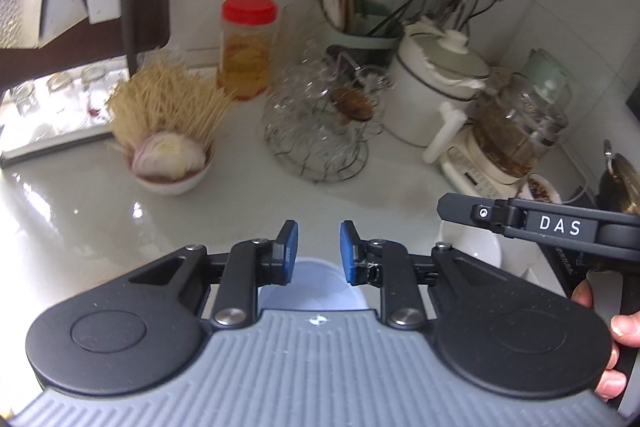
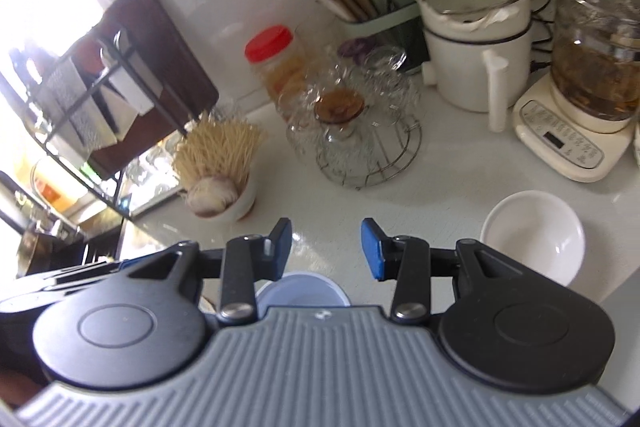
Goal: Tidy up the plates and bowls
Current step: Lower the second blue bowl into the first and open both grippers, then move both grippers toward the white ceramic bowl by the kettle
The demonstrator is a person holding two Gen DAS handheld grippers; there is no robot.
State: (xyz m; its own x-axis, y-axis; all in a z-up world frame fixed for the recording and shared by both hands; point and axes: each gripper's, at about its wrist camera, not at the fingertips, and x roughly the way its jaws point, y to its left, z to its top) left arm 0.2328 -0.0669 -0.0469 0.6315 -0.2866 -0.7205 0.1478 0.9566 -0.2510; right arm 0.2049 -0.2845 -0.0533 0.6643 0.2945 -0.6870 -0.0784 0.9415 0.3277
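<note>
- While the white bowl [image 2: 532,237] is sitting empty on the counter [image 2: 420,187], near the kettle base [image 2: 560,143], the pale blue cup [image 2: 300,289] is lying left of that bowl.
- Both the left gripper [image 1: 319,247] and right gripper [image 2: 326,247] are hanging part open, gripping nothing.

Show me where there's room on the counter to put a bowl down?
Bare counter lies between the glass rack and the white bowl, and in front of the toothpick bowl. The back is crowded: jar, chopstick holder, pot, kettle.
</note>
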